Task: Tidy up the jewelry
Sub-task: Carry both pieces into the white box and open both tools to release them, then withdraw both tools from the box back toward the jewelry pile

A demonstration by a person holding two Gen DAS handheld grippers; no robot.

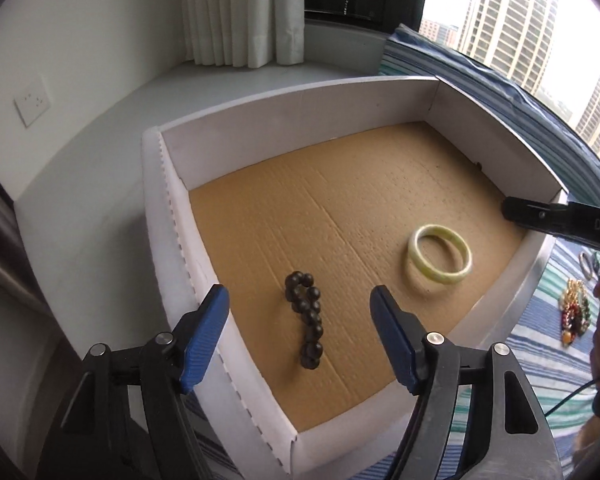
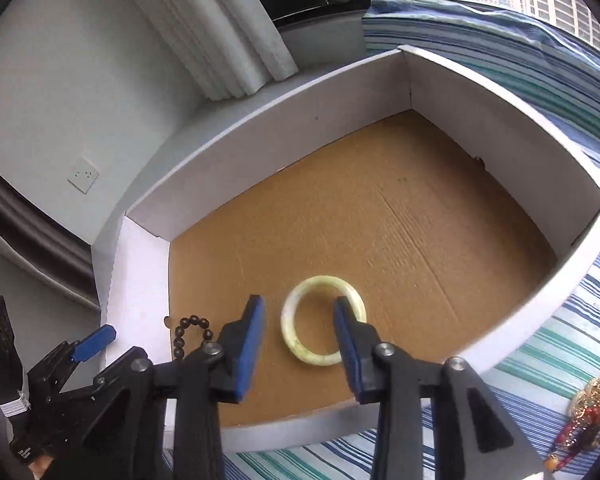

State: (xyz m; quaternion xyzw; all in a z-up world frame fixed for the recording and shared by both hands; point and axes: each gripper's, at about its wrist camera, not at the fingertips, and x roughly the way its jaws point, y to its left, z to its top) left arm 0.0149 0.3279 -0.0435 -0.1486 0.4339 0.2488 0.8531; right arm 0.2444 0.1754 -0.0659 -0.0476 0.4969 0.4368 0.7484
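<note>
While both tongs hover over the white box [image 1: 168, 184], the left gripper [image 1: 300, 334] stands wide apart, empty, above the dark bead bracelet [image 1: 306, 326] on the cardboard floor. The right gripper [image 2: 300, 330] is also spread, gripping nothing, one pad overlapping the pale green bangle [image 2: 323, 321] in view. More jewelry [image 2: 592, 412] lies on striped cloth [image 2: 540, 360] outside.

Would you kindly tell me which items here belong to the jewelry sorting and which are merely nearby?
Job:
dark brown beaded bracelet
pale green jade bangle
white cardboard box
heap of colourful jewelry

Nearby:
white curtain
white wall socket
striped blue-green sheet
</note>
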